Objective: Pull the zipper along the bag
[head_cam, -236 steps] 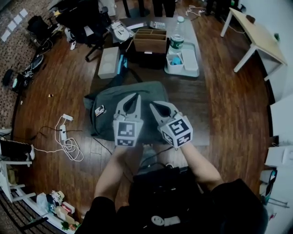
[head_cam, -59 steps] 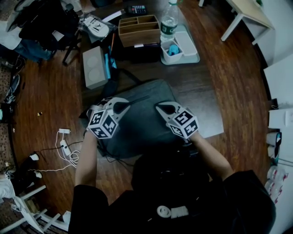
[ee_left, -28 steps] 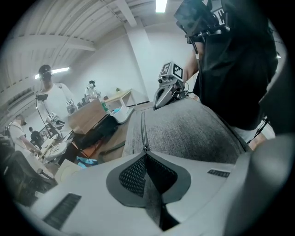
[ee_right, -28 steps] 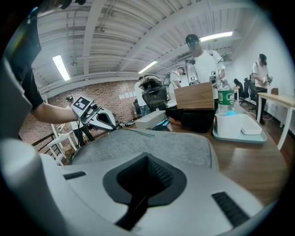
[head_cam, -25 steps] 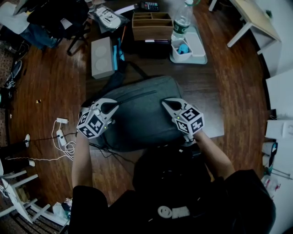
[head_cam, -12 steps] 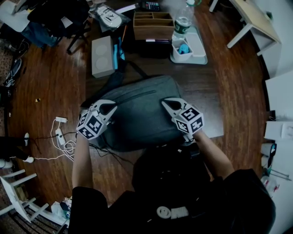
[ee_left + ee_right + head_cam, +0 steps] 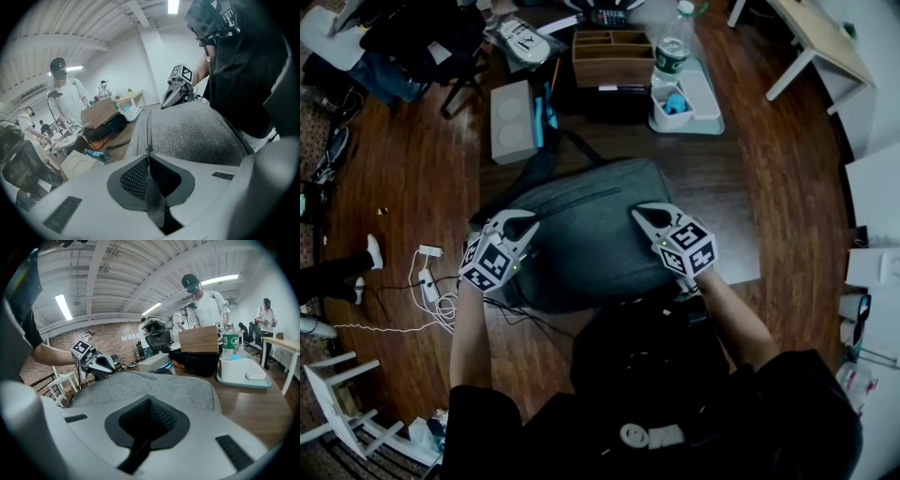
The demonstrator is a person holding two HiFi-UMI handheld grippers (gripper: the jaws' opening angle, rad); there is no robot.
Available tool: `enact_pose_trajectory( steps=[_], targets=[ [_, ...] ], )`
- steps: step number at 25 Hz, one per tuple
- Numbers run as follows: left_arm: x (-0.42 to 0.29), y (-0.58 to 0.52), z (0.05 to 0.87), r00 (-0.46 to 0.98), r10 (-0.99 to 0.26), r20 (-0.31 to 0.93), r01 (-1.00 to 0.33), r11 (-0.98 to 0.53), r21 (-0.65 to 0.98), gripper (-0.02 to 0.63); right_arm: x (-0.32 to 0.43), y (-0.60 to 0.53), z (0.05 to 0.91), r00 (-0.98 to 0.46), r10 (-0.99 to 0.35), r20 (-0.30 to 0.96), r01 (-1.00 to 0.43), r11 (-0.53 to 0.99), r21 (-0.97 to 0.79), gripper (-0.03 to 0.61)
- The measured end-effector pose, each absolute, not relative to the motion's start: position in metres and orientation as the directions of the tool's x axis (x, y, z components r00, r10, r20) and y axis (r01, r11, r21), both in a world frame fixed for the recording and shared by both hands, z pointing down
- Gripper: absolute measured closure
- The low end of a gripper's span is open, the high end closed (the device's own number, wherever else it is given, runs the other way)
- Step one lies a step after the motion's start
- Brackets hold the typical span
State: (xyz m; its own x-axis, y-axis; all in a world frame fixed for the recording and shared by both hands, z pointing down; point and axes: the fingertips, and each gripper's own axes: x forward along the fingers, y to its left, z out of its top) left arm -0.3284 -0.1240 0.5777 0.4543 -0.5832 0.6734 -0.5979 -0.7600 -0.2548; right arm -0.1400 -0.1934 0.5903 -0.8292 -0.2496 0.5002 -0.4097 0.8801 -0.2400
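A grey bag (image 7: 581, 239) lies on the dark table, its zipper (image 7: 572, 200) running across the top. My left gripper (image 7: 523, 225) is at the bag's left end. In the left gripper view the jaws (image 7: 149, 157) hold the grey zipper pull (image 7: 153, 197) just behind the slider (image 7: 149, 149); they are starting to open while the pull still sits pinched between them. The zipper (image 7: 149, 129) runs away over the bag (image 7: 197, 133). My right gripper (image 7: 639, 214) is shut, tips against the bag's right end (image 7: 140, 385), with nothing visible between its jaws (image 7: 149, 401).
Behind the bag stand a wooden organiser box (image 7: 612, 58), a water bottle (image 7: 673, 47), a white tray (image 7: 684, 98) and a white box (image 7: 513, 122). Cables (image 7: 431, 281) lie on the floor at left. People stand beyond the table (image 7: 201, 305).
Both grippers have stayed nearly in place on the bag. A person's foot has come into view on the floor at the left.
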Motion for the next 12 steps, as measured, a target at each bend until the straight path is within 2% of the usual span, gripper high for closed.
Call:
enact_pose_trajectory(
  steps=[6,12],
  targets=[
    [-0.358,-0.117,0.564,0.392,-0.643,0.658,-0.674,-0.687,-0.271,0.617,-0.139,-0.193,0.59,-0.834,-0.246,0.494,-0.407,0.879,-0.248,0.568],
    [-0.358,-0.136,0.528,0.328,-0.81,0.486,-0.852,-0.476,-0.218,0.615,-0.139,-0.194,0.589,-0.837,-0.248,0.487,-0.405,0.88,-0.248,0.568]
  ],
)
